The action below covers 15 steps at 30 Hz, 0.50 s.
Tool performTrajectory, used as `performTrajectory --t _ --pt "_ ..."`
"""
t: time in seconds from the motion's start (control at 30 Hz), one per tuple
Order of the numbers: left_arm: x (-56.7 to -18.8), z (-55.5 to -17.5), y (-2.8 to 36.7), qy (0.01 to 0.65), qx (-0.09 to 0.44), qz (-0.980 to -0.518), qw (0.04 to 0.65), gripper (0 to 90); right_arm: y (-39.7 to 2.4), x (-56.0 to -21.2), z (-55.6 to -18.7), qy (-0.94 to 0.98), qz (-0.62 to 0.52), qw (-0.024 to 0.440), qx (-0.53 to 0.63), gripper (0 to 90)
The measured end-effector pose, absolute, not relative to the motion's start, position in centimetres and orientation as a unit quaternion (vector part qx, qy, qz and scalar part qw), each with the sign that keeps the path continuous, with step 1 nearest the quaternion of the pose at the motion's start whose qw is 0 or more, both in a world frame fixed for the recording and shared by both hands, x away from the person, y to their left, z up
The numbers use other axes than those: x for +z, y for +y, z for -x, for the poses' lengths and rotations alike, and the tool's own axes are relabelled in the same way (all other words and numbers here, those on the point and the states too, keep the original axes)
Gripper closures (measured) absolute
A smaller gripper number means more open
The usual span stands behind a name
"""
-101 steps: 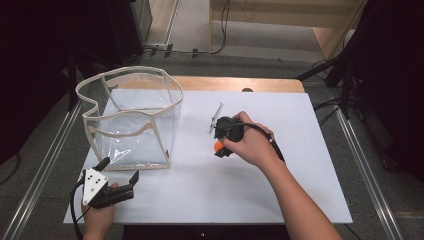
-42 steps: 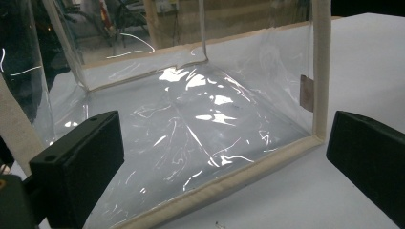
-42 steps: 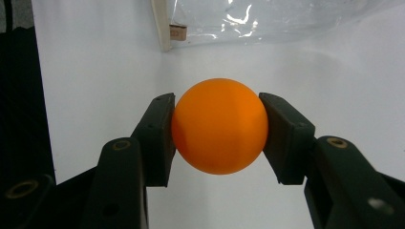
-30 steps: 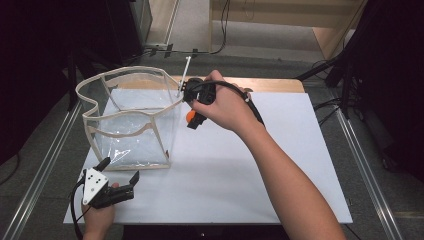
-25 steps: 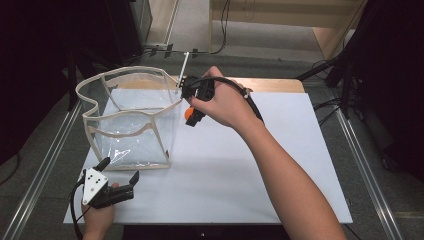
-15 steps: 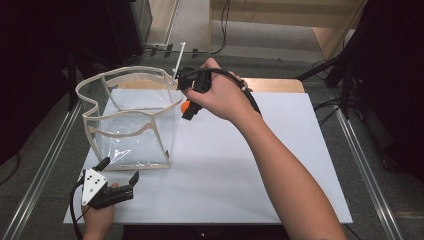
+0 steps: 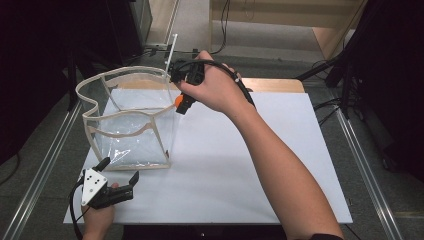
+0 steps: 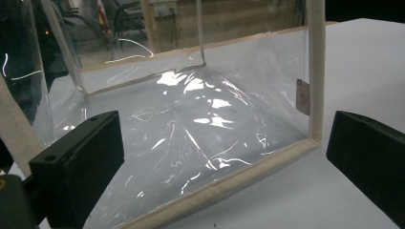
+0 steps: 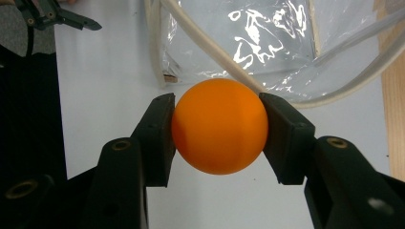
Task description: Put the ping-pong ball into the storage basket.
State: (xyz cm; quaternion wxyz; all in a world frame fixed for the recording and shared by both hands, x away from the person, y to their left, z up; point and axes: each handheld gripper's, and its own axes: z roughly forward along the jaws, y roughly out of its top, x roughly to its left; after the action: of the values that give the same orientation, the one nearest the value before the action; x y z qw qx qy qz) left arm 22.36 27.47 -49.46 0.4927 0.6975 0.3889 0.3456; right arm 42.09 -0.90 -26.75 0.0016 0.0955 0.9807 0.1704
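Note:
An orange ball sits squeezed between the two black jaws of my right gripper, which is shut on it. From above, the right gripper hangs in the air at the right rim of a clear plastic bag with cream trim, and the ball peeks out as an orange spot under the hand. My left gripper rests near the table's front left corner, just in front of the bag, jaws wide apart. Its own view looks into the bag, with nothing between the jaws of the left gripper.
The white table top stretches to the right of the bag. A wooden strip runs along its far edge. Metal rails flank both sides, with dark floor and cables beyond.
My right gripper has risen and shifted back and left with the orange ball, from beside the bag's rim to above its right edge. The left gripper has kept still.

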Motion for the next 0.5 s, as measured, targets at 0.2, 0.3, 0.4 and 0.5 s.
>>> performTrajectory --t 0.2,0.3,0.4,0.5 --pt "-49.5 -22.4 27.5 0.390 0.346 -0.698 0.491 0.0 -0.2 -26.3 -42.5 0.982 -0.092 0.005 0.167 47.6" --pt "-49.5 -22.4 27.5 0.390 0.346 -0.698 0.491 0.0 0.1 -26.1 -42.8 0.982 -0.094 0.005 0.165 47.6" --pt "-49.5 -22.4 27.5 0.390 0.346 -0.698 0.491 0.0 0.2 -26.0 -43.1 0.981 -0.097 0.006 0.166 47.6" --pt "-49.5 -22.4 27.5 0.390 0.345 -0.698 0.492 0.0 0.4 -25.9 -43.5 0.981 -0.099 0.008 0.167 47.6"
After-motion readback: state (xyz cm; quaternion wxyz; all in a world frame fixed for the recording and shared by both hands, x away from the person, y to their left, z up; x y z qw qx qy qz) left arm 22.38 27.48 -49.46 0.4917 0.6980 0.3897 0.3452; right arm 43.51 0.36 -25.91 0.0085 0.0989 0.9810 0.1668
